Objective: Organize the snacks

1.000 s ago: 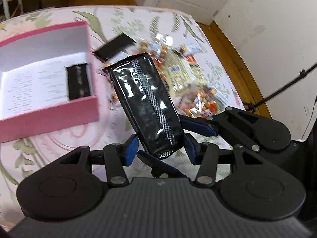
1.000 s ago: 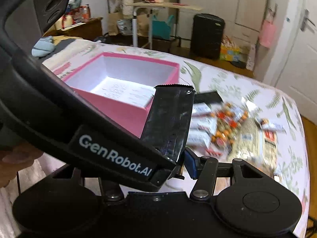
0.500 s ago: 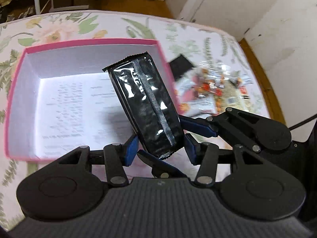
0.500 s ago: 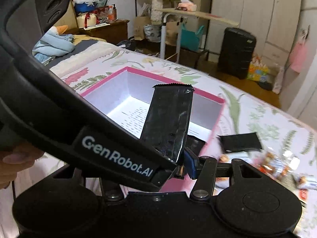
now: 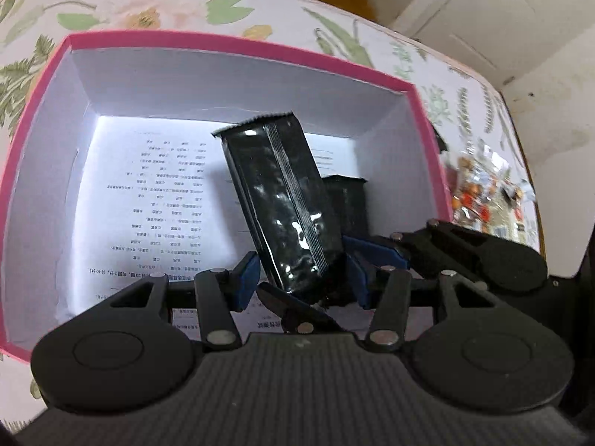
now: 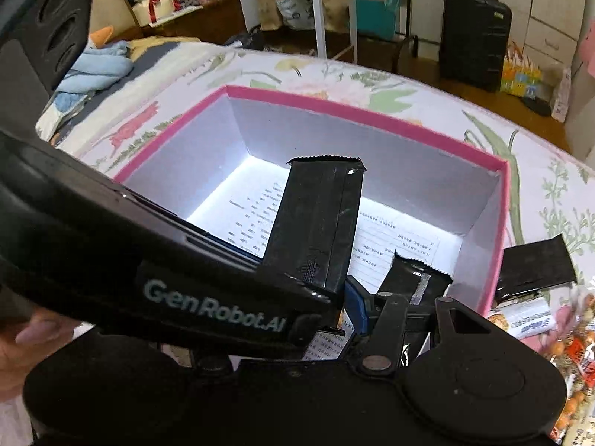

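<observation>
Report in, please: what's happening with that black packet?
Left gripper opening, black packet between its jaws. Right gripper clamps it too, above pink box. Second packet lies inside.

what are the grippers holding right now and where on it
A black snack packet is held by its bottom end between the left gripper fingers, which are opening. The right gripper meets the same end; its grip is hidden.

black suitcase (image 6: 474, 33) by cupboards | blue cloth (image 6: 98, 65) on bed | white door (image 5: 472, 18)
</observation>
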Demonstrator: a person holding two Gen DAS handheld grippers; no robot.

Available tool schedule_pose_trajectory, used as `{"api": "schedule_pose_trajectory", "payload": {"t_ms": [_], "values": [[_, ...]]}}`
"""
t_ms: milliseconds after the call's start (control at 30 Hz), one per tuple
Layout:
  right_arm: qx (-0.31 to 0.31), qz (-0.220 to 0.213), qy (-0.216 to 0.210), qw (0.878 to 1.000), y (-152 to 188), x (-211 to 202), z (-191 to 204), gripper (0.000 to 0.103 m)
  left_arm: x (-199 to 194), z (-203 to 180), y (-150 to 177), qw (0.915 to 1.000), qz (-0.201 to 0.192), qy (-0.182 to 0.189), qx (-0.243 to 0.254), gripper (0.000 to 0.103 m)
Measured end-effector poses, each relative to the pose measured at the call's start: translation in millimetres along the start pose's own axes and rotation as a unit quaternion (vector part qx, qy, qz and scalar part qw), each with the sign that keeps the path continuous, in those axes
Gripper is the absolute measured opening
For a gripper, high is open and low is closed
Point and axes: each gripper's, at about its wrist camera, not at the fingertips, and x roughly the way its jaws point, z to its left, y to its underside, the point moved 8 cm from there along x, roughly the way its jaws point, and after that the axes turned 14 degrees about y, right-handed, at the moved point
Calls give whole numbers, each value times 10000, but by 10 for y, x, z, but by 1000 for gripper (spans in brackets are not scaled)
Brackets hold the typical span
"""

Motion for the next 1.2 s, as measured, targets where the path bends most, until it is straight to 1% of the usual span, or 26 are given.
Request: {"api": "schedule_pose_trajectory", "payload": {"t_ms": [100, 167, 233, 333, 400, 467, 500, 567, 633, 700, 767, 867, 967, 1000, 1067, 1133, 1200], "values": [[13, 116, 73, 9999, 15, 83, 28, 61, 38, 25, 3, 9997, -126, -213, -12, 52], [47, 137, 118, 9998, 61, 98, 35, 65, 39, 22, 12, 9994, -146, -305, -4, 54], [121, 154, 137, 9997, 95, 53, 29, 68, 6, -7, 19, 9993, -174, -327, 48, 56], [83, 115, 252, 9996, 92, -29, -13, 69, -74, -108, 18, 9981, -327, -459, 259, 62], [41, 65, 237, 9997, 85, -145, -21, 70, -153, -226, 42, 9963, -418, -549, 508, 67], [41, -27, 292, 9996, 104, -335, -65, 77, -245, -376, 94, 9943, -496, -547, 771, 71], [32, -111, 274, 9996, 117, -438, -82, 77, -294, -440, 121, 9936, -589, -522, 814, 73], [27, -302, 171, 9994, 184, -683, -131, 77, -376, -551, 167, 9925, -718, -508, 847, 74], [36, -487, 199, 9986, 279, -934, -218, 78, -470, -709, 218, 9902, -840, -482, 1007, 74], [82, -647, 201, 9977, 383, -1134, -341, 79, -593, -870, 259, 9866, -1047, -459, 1167, 78], [206, -767, 277, 9965, 500, -1319, -530, 80, -695, -1010, 304, 9840, -1242, -423, 1208, 78], [482, -851, 449, 9942, 684, -1475, -887, 80, -764, -1170, 446, 9825, -1485, -288, 1082, 78], [881, -817, 600, 9909, 806, -1552, -1298, 80, -675, -1258, 622, 9859, -1500, -63, 735, 78], [1011, -798, 625, 9897, 833, -1552, -1414, 80, -614, -1274, 683, 9875, -1485, 15, 532, 77], [1282, -781, 625, 9867, 896, -1554, -1647, 80, -489, -1316, 789, 9891, -1426, 115, 353, 77], [1508, -788, 498, 9842, 919, -1505, -1800, 80, -366, -1382, 876, 9889, -1431, 52, 391, 76], [1786, -760, 354, 9803, 952, -1429, -1902, 80, -243, -1461, 963, 9890, -1370, -28, 566, 74]]}}
